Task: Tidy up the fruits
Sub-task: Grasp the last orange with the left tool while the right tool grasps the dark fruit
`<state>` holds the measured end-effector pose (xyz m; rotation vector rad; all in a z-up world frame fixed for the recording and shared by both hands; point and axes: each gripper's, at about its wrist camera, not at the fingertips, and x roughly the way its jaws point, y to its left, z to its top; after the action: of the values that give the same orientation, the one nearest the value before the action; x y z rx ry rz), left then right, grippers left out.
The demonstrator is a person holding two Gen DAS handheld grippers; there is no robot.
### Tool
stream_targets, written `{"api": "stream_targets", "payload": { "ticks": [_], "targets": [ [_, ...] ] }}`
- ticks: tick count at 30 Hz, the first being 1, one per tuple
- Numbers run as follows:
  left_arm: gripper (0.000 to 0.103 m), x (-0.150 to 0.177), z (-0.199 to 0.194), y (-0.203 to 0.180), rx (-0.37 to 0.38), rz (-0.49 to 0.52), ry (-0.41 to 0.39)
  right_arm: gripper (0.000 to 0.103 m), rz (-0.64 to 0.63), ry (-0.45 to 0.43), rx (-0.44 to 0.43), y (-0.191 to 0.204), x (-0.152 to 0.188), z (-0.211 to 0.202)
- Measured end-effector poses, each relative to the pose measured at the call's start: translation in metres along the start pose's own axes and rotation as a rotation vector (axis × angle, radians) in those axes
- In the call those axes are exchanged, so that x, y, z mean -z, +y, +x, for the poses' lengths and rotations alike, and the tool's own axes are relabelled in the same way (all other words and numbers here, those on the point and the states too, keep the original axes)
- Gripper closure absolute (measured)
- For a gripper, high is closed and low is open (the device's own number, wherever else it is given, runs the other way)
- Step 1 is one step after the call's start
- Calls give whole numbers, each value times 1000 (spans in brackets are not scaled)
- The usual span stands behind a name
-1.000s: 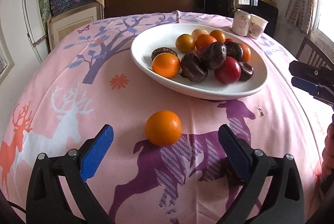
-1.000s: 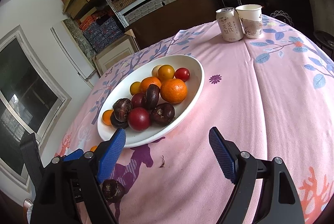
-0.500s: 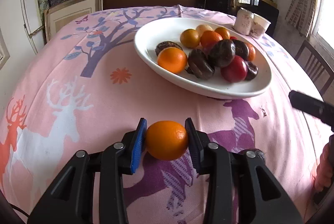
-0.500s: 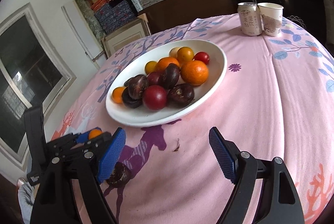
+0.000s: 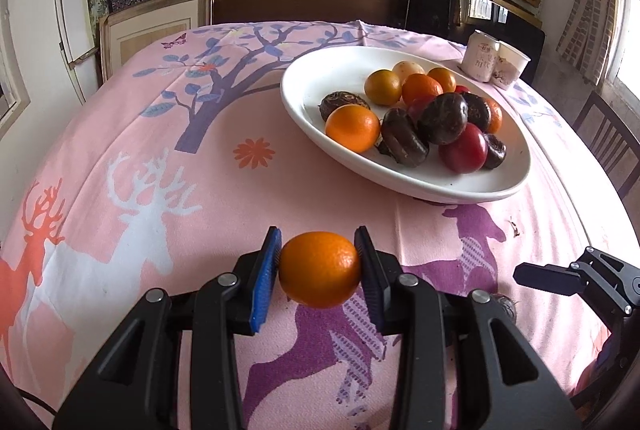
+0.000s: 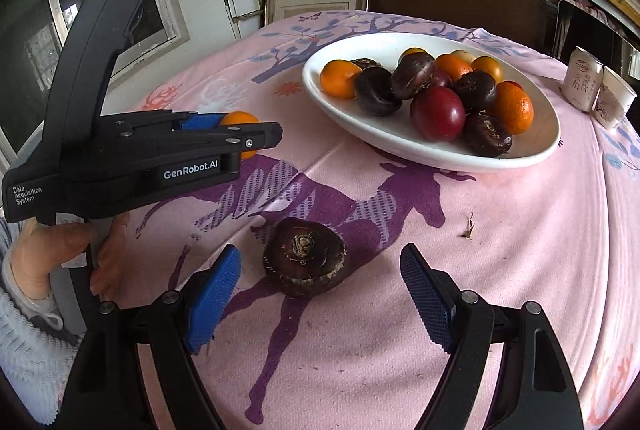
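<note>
Since a second ago the left gripper [image 5: 319, 262] has closed on the orange [image 5: 319, 268], which was then lying loose on the cloth [image 5: 224, 197] between spread fingers; the right gripper [image 6: 320, 286] has swung down from the plate [image 6: 432, 159] and is now straddling the dark fruit [image 6: 304, 262].

Left tool: both blue pads are pressing the orange at its widest girth, one on each side. The side view is showing the orange [image 6: 238, 119] raised off the cloth, short of the plate's near rim and well apart from it.

Right tool: fingers are standing spread wide, neither pad touching the dark fruit, which is sitting on the cloth in front of the plate, stem scar upward.

Handling, as judged: the orange is looking light, round and firm with a yielding rind; the pebbled skin is giving the ribbed pads fair purchase, but a sphere can roll out if pinched off its equator, so the present mid-line hold is appearing sound. Hard squeezing is risking a bruise. The dark fruit is squat and flattened, with a ragged lower rim; the best hold is appearing to be across its broad flanks, low and level. Its skin is looking glossy, so some slip is possible.

The plate is already carrying a crowded heap of orange, red and dark fruit, with bare space on its left part; placing there is lessening the chance of dislodging the pile
</note>
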<state>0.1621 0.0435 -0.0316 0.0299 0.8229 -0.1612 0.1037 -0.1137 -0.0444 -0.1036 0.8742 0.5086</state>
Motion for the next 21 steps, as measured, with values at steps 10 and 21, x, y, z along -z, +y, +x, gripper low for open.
{"api": "stream_targets", "payload": {
  "ticks": [10,21],
  "targets": [
    [66,0,-2,-5,-25,21,-10,53,-52,20,51,15,2,5],
    [66,-2,-29,-15,-130,77,-149,58,7,-62,21,-2,0,-16]
  ]
}}
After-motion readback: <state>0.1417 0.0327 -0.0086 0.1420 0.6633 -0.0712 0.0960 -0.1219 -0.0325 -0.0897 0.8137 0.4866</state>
